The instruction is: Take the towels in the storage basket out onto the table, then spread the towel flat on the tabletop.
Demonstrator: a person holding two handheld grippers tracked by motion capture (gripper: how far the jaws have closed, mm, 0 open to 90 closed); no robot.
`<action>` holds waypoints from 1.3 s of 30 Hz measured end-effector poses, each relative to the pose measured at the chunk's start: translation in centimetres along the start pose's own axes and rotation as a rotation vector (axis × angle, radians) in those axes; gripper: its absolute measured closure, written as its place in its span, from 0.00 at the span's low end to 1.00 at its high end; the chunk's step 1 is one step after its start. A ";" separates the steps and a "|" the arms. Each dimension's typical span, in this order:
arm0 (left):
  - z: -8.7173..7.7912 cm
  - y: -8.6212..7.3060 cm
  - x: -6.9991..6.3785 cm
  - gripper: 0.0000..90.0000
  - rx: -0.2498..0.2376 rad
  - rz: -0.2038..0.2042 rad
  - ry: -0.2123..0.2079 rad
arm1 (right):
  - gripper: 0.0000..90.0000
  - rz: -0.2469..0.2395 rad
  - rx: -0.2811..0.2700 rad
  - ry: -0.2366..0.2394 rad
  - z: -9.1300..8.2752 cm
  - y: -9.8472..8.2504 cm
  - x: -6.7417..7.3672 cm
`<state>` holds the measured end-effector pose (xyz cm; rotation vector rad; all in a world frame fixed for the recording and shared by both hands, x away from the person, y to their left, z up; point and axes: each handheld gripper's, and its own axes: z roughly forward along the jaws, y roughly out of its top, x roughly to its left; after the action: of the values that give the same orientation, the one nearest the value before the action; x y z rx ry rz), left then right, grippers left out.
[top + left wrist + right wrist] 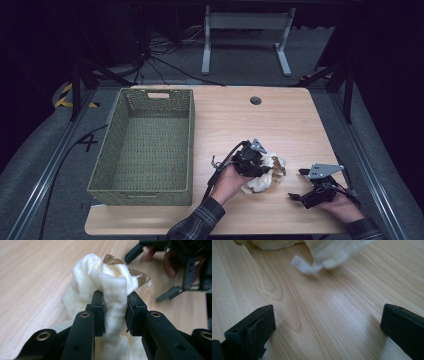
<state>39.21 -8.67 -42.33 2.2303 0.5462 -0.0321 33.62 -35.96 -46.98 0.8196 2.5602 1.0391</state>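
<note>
**Pinching a crumpled cloth on the wooden table**

Left gripper (pixel 115 312) clamps a fold of the cream cloth (pixel 110 282), brown-patterned at one corner, bunched on the table (pixel 280 120) right of the green wicker basket (pixel 150 145). Right gripper (pixel 301 185) rests just beside the cloth, jaws spread wide with nothing between them.

place: lab or recording studio | evidence: dark curtained surround; grey carpet with hazard tape (pixel 64 95); loose cables (pixel 165 67); metal floor rails (pixel 45 175); lone wooden counter (pixel 280 120); bare desk frame (pixel 245 35) behind
</note>
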 end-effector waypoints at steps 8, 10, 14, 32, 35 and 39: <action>1.8 -0.6 0.2 0.79 0.037 0.012 0.010 | 0.00 -0.001 0.000 0.000 0.0 0.0 0.0; 2.8 -1.0 0.1 0.77 0.060 0.022 0.016 | 0.00 0.000 0.000 0.000 0.0 0.0 0.0; 3.4 -1.1 -0.1 0.73 0.070 0.035 0.017 | 0.01 0.002 -0.001 -0.003 0.0 0.0 0.0; -2.7 -2.8 -1.2 0.50 0.007 -0.005 0.049 | 0.25 0.039 -0.037 0.006 -1.8 0.9 -0.4; -3.3 -3.7 -1.4 0.50 -0.010 -0.027 0.063 | 0.28 0.036 -0.047 0.010 -2.0 1.0 -0.3; -3.9 -4.8 -1.8 0.50 -0.018 -0.041 0.087 | 0.30 0.044 -0.056 0.030 -2.2 1.2 -0.4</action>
<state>35.07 -3.71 -42.82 2.2108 0.6373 0.0483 33.42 -36.74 -44.55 0.8554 2.5356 1.1388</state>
